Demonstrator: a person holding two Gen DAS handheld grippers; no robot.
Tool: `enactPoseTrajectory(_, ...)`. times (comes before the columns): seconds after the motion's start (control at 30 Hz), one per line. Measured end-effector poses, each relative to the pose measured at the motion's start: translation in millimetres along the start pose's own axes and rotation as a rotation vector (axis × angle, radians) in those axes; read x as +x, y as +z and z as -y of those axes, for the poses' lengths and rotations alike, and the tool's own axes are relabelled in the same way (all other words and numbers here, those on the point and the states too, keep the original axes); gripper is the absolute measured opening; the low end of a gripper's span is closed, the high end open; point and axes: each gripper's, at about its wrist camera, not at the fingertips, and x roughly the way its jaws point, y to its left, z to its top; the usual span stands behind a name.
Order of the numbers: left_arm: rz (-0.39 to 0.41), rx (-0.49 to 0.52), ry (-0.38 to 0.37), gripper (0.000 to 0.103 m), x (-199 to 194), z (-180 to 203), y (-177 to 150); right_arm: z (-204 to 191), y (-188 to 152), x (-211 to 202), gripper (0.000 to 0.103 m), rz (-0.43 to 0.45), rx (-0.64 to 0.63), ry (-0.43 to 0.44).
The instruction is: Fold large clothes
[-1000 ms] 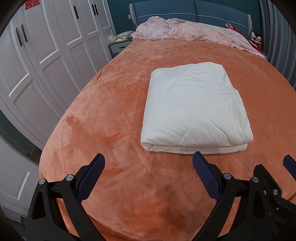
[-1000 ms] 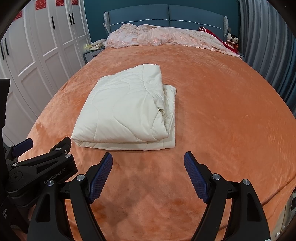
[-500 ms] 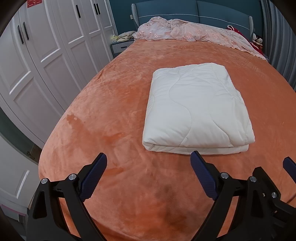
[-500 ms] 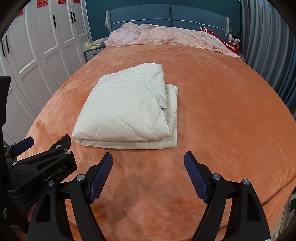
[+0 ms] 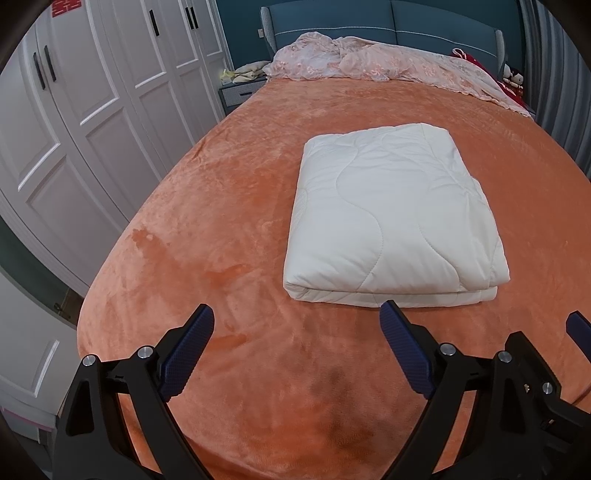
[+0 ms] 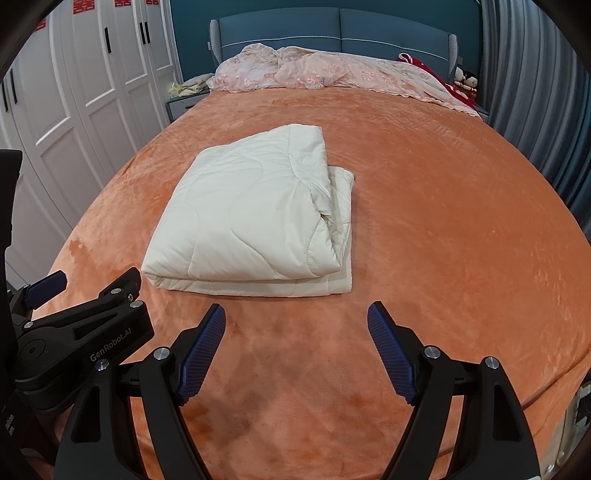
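Left gripper (image 5: pixel 295 343) and right gripper (image 6: pixel 295 339) are held with jaws apart, nothing between them, above the bed's (image 6: pixel 443 221) foot edge. Folded cream quilt (image 6: pixel 255 221) is seen mid-bed, just beyond the fingertips, untouched.

quilt (image 5: pixel 391 218) folded on bed (image 5: pixel 221 206) middle | bedding heap (image 5: pixel 388 66) behind it at headboard (image 5: pixel 369 18) | wardrobe (image 5: pixel 92 92) left | curtain (image 6: pixel 535 92) right
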Motion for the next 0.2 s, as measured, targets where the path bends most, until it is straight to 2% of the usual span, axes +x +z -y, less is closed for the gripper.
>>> enactPoseTrajectory(0.2, -0.006, 0.000, -0.016, 0.085, 3.6, -3.7, 1.9, -0.3, -2.0, -2.2, 0.077, 0.001, 0.001, -0.005)
